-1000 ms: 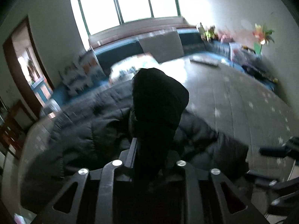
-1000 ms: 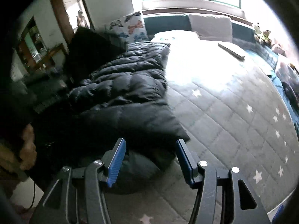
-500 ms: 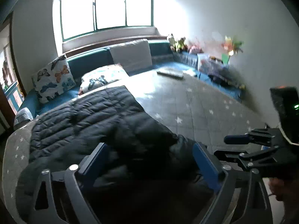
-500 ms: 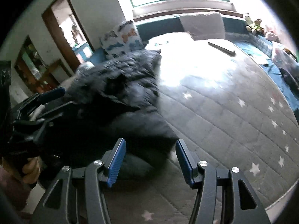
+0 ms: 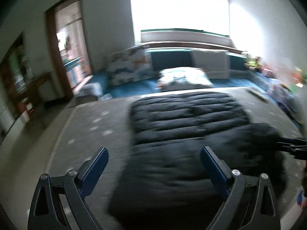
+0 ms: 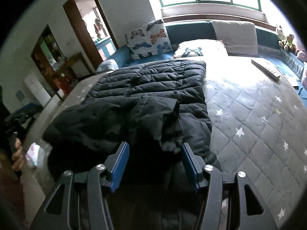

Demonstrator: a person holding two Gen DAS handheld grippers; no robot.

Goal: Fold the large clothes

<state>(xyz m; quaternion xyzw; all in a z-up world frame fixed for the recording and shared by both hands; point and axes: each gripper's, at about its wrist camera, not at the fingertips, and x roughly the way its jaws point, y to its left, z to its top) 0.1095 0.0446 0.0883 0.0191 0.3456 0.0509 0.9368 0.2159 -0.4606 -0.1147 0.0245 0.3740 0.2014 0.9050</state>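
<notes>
A black puffer jacket (image 5: 188,118) (image 6: 153,88) lies spread on the grey star-patterned quilt (image 5: 92,126) (image 6: 249,115), with a flap of it folded over its middle. My left gripper (image 5: 152,153) hovers wide open at the jacket's near left edge, with nothing between its pads. My right gripper (image 6: 155,147) stands half open over the jacket's near end; dark fabric lies under and between its fingers, and the pads do not visibly press on it. It also pokes in at the right edge of the left wrist view, which is blurred.
Butterfly pillows (image 6: 147,38) and a grey cushion (image 6: 236,36) lean on the teal bench under the window. A flat book-like object (image 6: 266,69) lies on the quilt's far right. Stuffed toys (image 6: 285,38) sit in the corner. A doorway (image 6: 90,23) and shelves stand left of the bed's edge (image 5: 63,134).
My left gripper let go of the black fabric, opened wide and swung back to the left. The released part now lies on the jacket. My right gripper edged forward over the near end.
</notes>
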